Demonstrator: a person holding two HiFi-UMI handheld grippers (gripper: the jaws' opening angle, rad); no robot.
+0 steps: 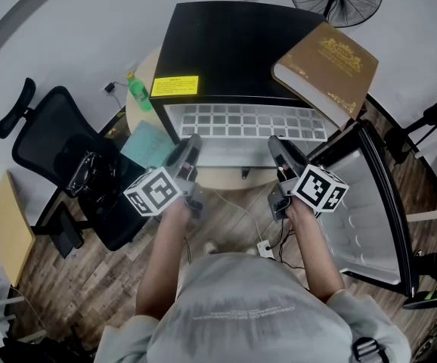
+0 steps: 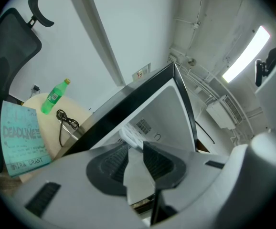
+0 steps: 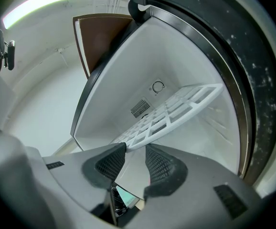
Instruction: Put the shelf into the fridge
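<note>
Right now I have the shelf [image 1: 245, 123] in both tools at once. My left gripper [image 1: 190, 146] has its jaws part-way closed, and their ribbed pads press from either side on the plain white front strip of the shelf. My right gripper [image 1: 279, 148] grips that same strip the same way, off to the right of the left one. Neither tool has anything else between its jaws.

Ahead of both tools stands the fridge [image 1: 233, 44], a small black box with its door [image 1: 370, 203] swung wide open to the right of my right gripper. The shelf runs forward from my jaws into the opening. Looking along the right gripper's jaws, I see the white grid reach into the white cavity toward the back wall with its vent, with 1 far corner close to the side wall. It looks tilted there, though the wide lens may add to that. From above, a wide band of the grid sticks out in front of the fridge, between its top edge and my tools.

I judge the job as about half done: the shelf is lifted, lined up and partly entered. What is left, as I read it, is to push it fully in, settle it level on its side supports, let go with both tools and back them out. Whether it already rests on any support I cannot tell. A book [image 1: 328, 66] lies on the fridge top, up and to the right of my right gripper.
</note>
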